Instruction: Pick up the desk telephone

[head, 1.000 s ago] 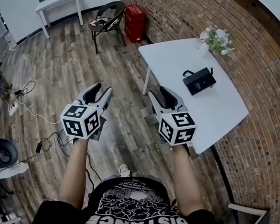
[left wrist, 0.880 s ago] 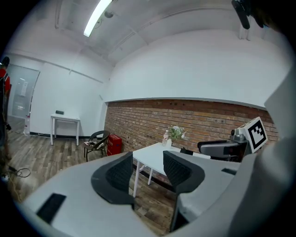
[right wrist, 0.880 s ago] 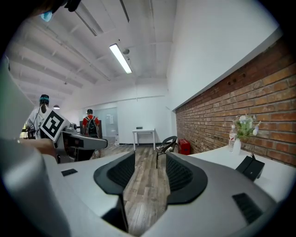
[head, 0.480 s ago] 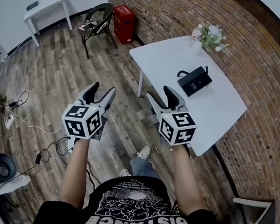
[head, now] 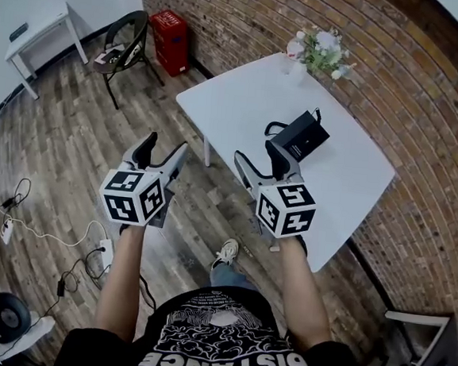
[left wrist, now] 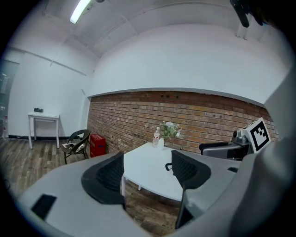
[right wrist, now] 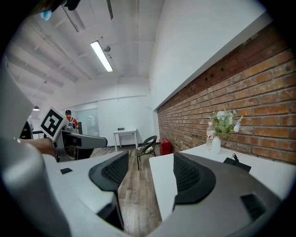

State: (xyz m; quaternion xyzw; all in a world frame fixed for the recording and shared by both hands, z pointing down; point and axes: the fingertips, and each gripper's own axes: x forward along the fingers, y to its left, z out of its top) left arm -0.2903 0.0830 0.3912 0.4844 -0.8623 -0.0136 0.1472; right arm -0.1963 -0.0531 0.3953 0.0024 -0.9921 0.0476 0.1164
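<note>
The black desk telephone (head: 301, 134) lies on the white table (head: 236, 99), its cord looping at its left end; in the right gripper view the telephone (right wrist: 237, 162) shows at the far right. My left gripper (head: 163, 147) hangs over the wooden floor, short of the table's near edge. My right gripper (head: 259, 153) reaches the table's near edge, just short of the telephone. Both sets of jaws are opening, and nothing is between them. In the left gripper view (left wrist: 145, 173) the right-hand jaw hides most of the telephone.
A vase of flowers (head: 319, 49) stands at the table's far side by the brick wall (head: 397, 81). A dark chair (head: 121, 45), a red box (head: 169, 37) and a small white table (head: 35, 34) stand at the back left. Cables (head: 41, 233) lie on the floor.
Both grippers have moved forward toward the white table, which now fills more of the view. Their jaws stand wider apart than before. The right gripper has reached the table's edge.
</note>
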